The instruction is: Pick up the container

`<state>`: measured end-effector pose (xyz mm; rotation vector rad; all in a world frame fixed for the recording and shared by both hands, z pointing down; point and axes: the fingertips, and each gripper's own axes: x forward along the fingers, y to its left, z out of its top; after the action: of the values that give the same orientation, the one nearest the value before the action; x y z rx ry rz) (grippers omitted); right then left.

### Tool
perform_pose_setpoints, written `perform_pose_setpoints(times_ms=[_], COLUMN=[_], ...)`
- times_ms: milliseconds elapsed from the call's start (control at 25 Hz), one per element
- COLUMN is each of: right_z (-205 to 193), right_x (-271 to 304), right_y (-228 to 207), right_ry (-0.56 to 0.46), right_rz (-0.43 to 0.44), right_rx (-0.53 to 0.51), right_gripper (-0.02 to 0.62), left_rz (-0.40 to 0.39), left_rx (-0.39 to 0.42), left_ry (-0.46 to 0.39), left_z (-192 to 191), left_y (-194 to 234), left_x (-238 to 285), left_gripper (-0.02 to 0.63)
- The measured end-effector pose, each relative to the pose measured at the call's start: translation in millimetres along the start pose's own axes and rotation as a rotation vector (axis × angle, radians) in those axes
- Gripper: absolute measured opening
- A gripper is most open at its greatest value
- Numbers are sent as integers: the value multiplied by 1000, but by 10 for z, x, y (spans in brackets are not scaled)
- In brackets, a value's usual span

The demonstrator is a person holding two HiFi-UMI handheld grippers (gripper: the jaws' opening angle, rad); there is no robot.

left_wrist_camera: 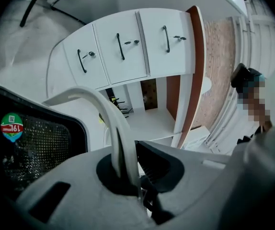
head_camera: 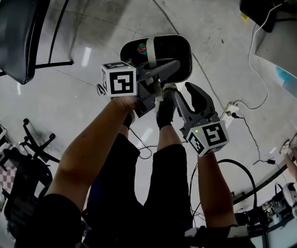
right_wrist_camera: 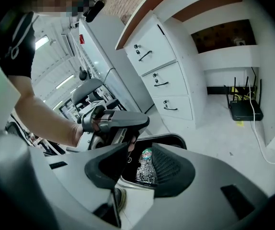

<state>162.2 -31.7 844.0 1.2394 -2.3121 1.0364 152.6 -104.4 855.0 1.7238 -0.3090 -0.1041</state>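
Observation:
A black mesh container point(head_camera: 172, 48) with a white bail handle point(head_camera: 151, 49) stands on the grey floor just past the person's shoes. My left gripper point(head_camera: 161, 71) reaches over it from the left and is shut on the white handle point(left_wrist_camera: 120, 138), which rises as a thin arch between the jaws. Beside that, the container's mesh wall point(left_wrist_camera: 41, 150) carries a round sticker point(left_wrist_camera: 11, 127). My right gripper point(head_camera: 187, 94) hangs just right of the container, open, with nothing between its jaws. Through its gap point(right_wrist_camera: 142, 166) the mesh container point(right_wrist_camera: 144, 169) and the left gripper point(right_wrist_camera: 113, 121) show.
A black office chair point(head_camera: 19, 30) stands at the far left. A power strip point(head_camera: 231, 108) with cables lies on the floor to the right. A white drawer cabinet point(left_wrist_camera: 123, 47) under a desk faces the container, with a black router point(right_wrist_camera: 245, 110) by the wall.

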Motion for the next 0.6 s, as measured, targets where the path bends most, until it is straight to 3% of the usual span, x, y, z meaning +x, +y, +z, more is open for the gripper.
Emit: perform_pose_setpoints(times_ms=[240,480,600], right_z=[367,817,1055], right_x=[-236,-455,-653], right_y=[156,109,475], right_ry=[-41,-53,-68], right_rz=[-11,-13,-12], right_rx=[-13,-39,-73], right_gripper=[127,127,127], left_rz=[7,44,41], left_rx=[-10,-9,12], left_ry=[-78,-101,-131], left_z=[153,304,340], left_y=[-515,-867,-1292], left_x=[-382,-459,-807], left_gripper=[11,11,11])
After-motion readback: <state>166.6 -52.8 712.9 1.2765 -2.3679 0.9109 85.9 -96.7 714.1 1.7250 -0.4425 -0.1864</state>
